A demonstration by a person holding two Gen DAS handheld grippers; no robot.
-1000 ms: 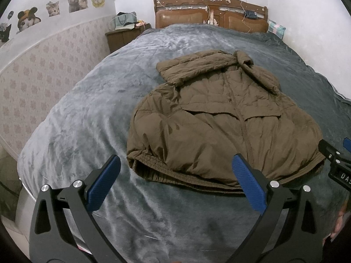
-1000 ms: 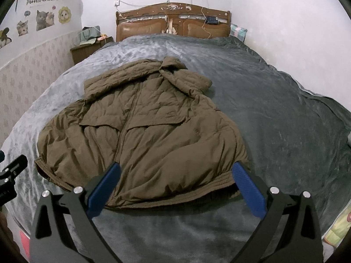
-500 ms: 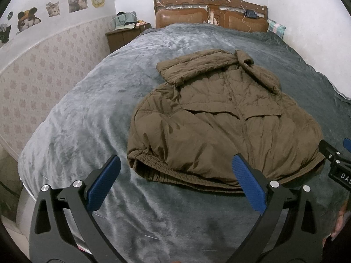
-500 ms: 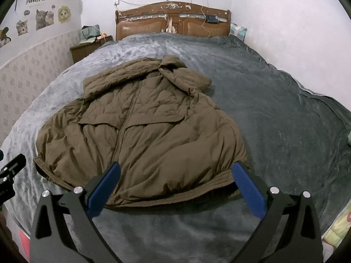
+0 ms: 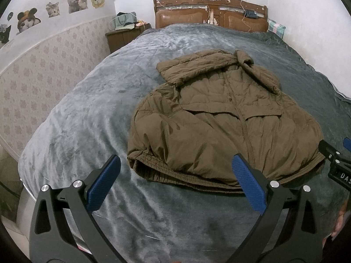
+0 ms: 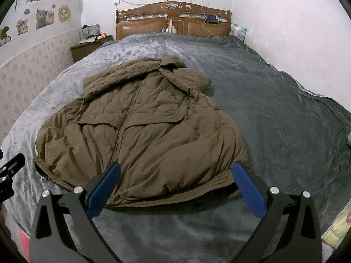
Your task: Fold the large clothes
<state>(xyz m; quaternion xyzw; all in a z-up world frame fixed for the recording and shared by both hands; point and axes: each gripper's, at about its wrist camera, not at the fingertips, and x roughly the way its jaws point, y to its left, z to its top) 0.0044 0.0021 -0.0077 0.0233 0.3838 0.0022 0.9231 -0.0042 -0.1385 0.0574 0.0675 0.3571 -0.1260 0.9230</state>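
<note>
Grey plush bed (image 5: 87, 114), brown jacket (image 5: 219, 127) spread flat on it, hem toward both hand-held grippers.

Left hand-held gripper (image 5: 175, 179) and right hand-held gripper (image 6: 175, 182) hang wide open just short of the hem, holding nothing. I'd worry about the puffy, slick fill: a pinch might catch only the top layer, so the fold drags crooked, or snag the blanket underneath along with it.

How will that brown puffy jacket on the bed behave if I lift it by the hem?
The jacket looks quilted and wrinkled, so it will probably flop and sag rather than hold shape. Its puffy fill suggests it is light for its bulk. The smooth shell may slip on the blanket.
</note>
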